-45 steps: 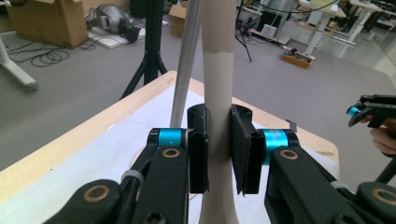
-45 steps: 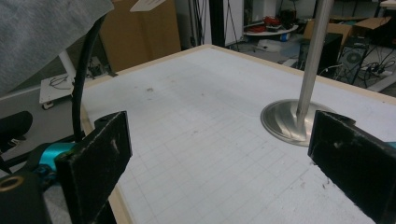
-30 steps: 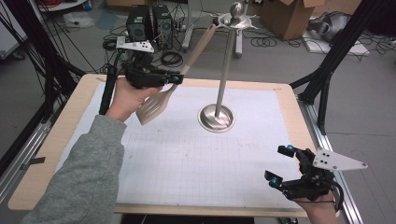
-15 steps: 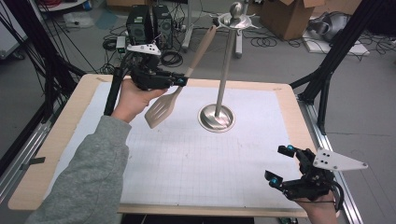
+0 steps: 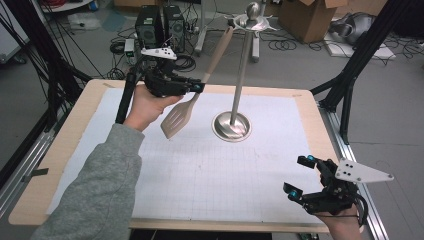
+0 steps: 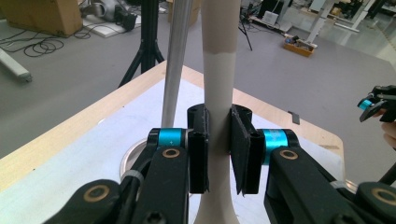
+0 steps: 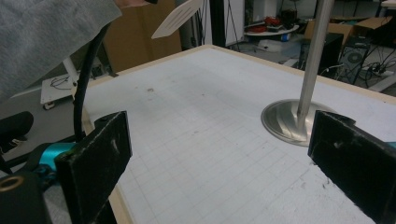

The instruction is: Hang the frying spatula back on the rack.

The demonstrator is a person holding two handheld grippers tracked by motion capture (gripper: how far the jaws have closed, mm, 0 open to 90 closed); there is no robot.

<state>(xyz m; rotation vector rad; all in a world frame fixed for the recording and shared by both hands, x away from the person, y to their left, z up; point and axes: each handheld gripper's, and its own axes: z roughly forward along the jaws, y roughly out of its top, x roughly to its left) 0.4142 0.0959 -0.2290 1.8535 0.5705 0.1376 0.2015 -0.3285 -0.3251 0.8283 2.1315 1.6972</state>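
While the left gripper (image 5: 196,88) is pinching the handle of a beige slotted spatula (image 5: 181,118) near the table's (image 5: 75,145) far-left corner, the blade is hanging tilted above the gridded mat (image 5: 210,175), beside the steel stand (image 5: 233,124). Near the right end of the near edge, the right gripper (image 5: 300,175) is hovering with jaws spread wide, holding nothing.

Spatula (image 5: 181,117) hangs left of stand (image 5: 232,125), seemingly above mat (image 5: 210,170).

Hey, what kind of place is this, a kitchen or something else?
Probably a lab or workshop, not a kitchen: cables sprawl over a grey floor, cardboard boxes stand behind, and the table carries a gridded mat.
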